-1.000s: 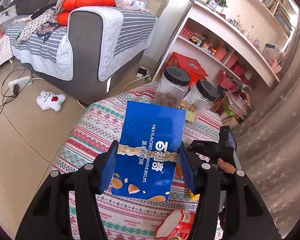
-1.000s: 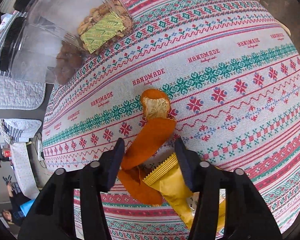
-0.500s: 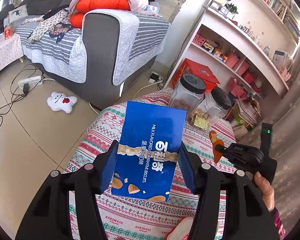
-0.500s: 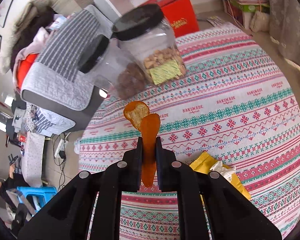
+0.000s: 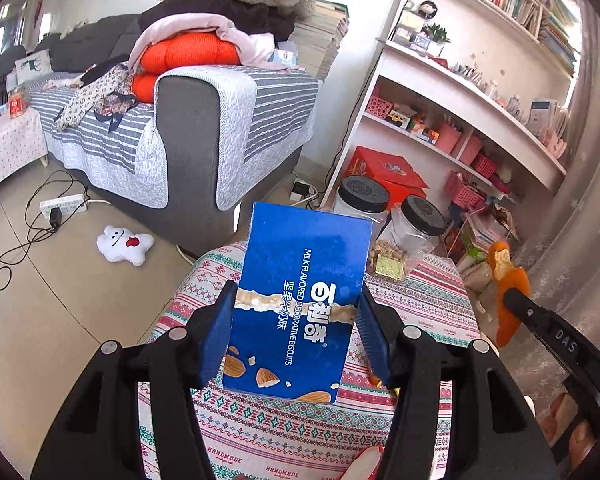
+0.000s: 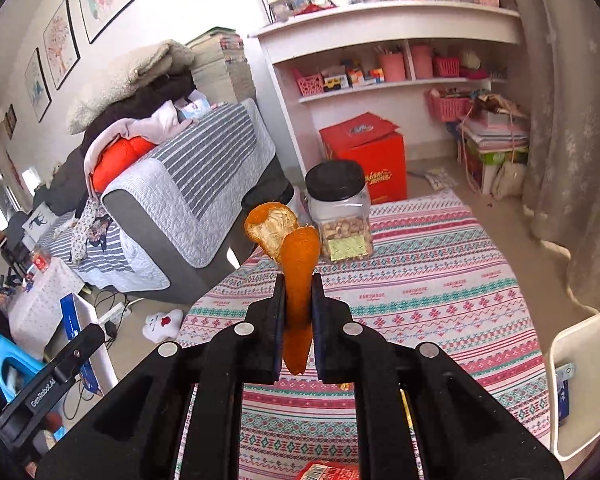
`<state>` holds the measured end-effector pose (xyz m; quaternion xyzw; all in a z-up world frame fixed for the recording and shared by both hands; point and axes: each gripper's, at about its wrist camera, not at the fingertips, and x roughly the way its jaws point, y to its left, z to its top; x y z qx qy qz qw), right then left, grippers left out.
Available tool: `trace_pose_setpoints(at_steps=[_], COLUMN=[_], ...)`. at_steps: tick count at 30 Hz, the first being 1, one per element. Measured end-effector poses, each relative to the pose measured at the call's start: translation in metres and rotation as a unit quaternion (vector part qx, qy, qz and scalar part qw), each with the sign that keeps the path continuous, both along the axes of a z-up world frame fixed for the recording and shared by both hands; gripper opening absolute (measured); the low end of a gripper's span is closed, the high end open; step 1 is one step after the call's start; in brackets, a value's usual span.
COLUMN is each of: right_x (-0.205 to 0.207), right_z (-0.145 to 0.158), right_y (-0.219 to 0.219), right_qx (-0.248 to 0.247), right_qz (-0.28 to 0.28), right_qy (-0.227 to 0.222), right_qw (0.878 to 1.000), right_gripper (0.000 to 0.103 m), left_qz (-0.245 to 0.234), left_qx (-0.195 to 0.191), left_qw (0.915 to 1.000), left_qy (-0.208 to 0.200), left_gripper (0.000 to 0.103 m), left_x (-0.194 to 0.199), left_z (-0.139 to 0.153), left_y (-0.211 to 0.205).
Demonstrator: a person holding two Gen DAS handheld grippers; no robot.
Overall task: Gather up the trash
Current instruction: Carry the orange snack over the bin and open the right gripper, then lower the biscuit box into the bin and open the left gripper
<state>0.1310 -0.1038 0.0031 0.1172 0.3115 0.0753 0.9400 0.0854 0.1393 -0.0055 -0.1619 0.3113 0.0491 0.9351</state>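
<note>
My left gripper [image 5: 294, 336] is shut on a blue biscuit box [image 5: 300, 300] and holds it upright above the patterned tablecloth [image 5: 268, 424]. The right gripper [image 6: 296, 312] is shut on a strip of orange peel [image 6: 296, 276], lifted well above the table; its curled end shows the pale inner side. In the left wrist view the same orange peel [image 5: 508, 280] hangs at the right, pinched by the right gripper's black fingers [image 5: 540, 320]. A red wrapper [image 6: 328, 472] lies on the tablecloth [image 6: 420, 280] at the near edge.
Two black-lidded clear jars [image 5: 360, 204] of snacks stand at the table's far edge. Beyond are a grey striped sofa [image 5: 188, 136], a red box [image 6: 364, 156], white shelves [image 6: 380, 52] and a curtain [image 6: 572, 120]. A white chair [image 6: 580, 380] stands at the right; a white plush toy [image 5: 124, 244] lies on the floor.
The right gripper shut on the orange peel and lifted it high off the table, leaving the yellow wrapper behind. The left gripper kept the blue box and tilted up slightly.
</note>
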Motion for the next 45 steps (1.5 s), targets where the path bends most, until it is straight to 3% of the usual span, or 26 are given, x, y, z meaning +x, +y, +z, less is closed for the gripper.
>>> trace_pose_setpoints(at_steps=[10,17,22,26,28,29,30,31,36,38,42,45], right_x=[-0.045,-0.060,-0.072,-0.074,-0.077,-0.080,-0.084,-0.088,-0.115,-0.123,-0.134,-0.146], right_z=[0.009,0.009,0.000,-0.021,-0.033,-0.036,-0.038,-0.036,-0.016,-0.009,0.000,0.002], right_y=[-0.050,-0.110,-0.165,-0.212,-0.231,-0.240,-0.244,-0.249,-0.267,-0.274,-0.291,-0.312], right_qx=[-0.075,-0.112,-0.126,-0.127,-0.122,-0.122,-0.121,-0.121,-0.123,-0.136,-0.172,-0.166], right_qz=[-0.117,-0.215,-0.302,-0.352,-0.373,-0.380,-0.385,-0.389,-0.415,-0.433,-0.462,-0.488], right_qy=[-0.061,-0.075,-0.047,0.023,0.060,0.069,0.068,0.062,0.009,-0.012,-0.029,-0.028], right_qw=[0.988,0.967,0.944,0.927,0.918,0.914,0.912,0.911,0.901,0.891,0.870,0.856], right_gripper=[0.011,0.011,0.011,0.012,0.024,0.043,0.054,0.056,0.089,0.096,0.096,0.096], left_qz=[-0.019,-0.033,-0.046,-0.061,-0.070,-0.078,-0.086,-0.094,-0.138,-0.162,-0.211,-0.250], left_qx=[0.024,0.035,0.045,0.056,0.060,0.063,0.066,0.069,0.072,0.072,0.043,0.028], left_qw=[0.9994,0.9988,0.9979,0.9966,0.9957,0.9950,0.9941,0.9931,0.9874,0.9836,0.9759,0.9673], left_qy=[-0.016,-0.010,-0.005,-0.004,-0.005,-0.006,-0.007,-0.009,-0.026,-0.034,-0.035,-0.036], left_gripper=[0.057,0.057,0.057,0.057,0.057,0.057,0.057,0.057,0.057,0.057,0.057,0.057], left_x=[-0.003,0.002,0.006,0.007,0.007,0.007,0.008,0.008,0.004,0.002,0.004,0.003], left_z=[0.001,-0.006,-0.012,-0.015,-0.016,-0.016,-0.016,-0.016,-0.012,-0.008,0.001,0.009], left_y=[-0.033,-0.055,-0.077,-0.099,-0.112,-0.121,-0.129,-0.139,-0.189,-0.214,-0.270,-0.317])
